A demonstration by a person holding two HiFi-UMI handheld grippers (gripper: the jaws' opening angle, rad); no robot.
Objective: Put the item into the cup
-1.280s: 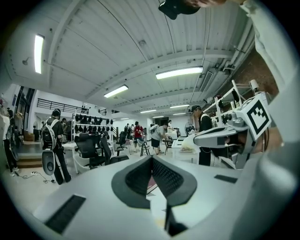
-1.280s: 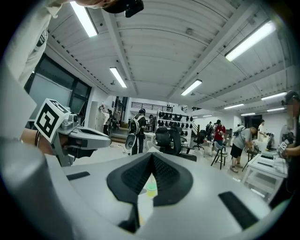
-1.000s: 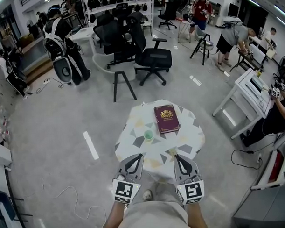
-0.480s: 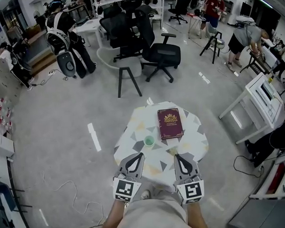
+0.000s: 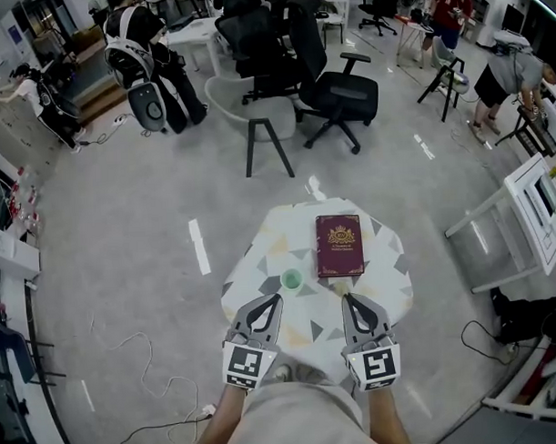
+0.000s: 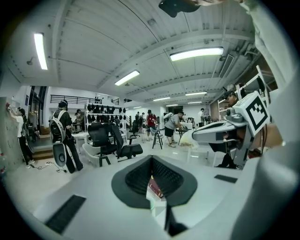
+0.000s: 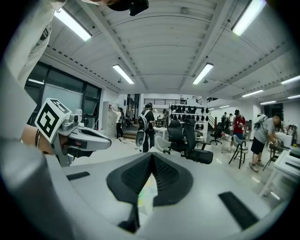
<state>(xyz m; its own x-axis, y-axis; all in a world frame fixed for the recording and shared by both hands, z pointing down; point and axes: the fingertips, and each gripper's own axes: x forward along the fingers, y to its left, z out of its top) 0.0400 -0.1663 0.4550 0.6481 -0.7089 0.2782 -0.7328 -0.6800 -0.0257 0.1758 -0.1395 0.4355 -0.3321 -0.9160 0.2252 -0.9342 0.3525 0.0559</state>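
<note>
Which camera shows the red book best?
The head view: the whole red book shows from above. The left gripper view catches only a sliver past its jaws; the right gripper view shows none.

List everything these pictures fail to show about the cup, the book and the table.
- Inside of the cup: head view, too small to tell whether it holds anything.
- Book title: head view, print too small.
- Cup and book, left gripper view: slivers only, the left claw covers the rest.
- Table near edge: head view, partly behind the right claw and left claw.
</note>
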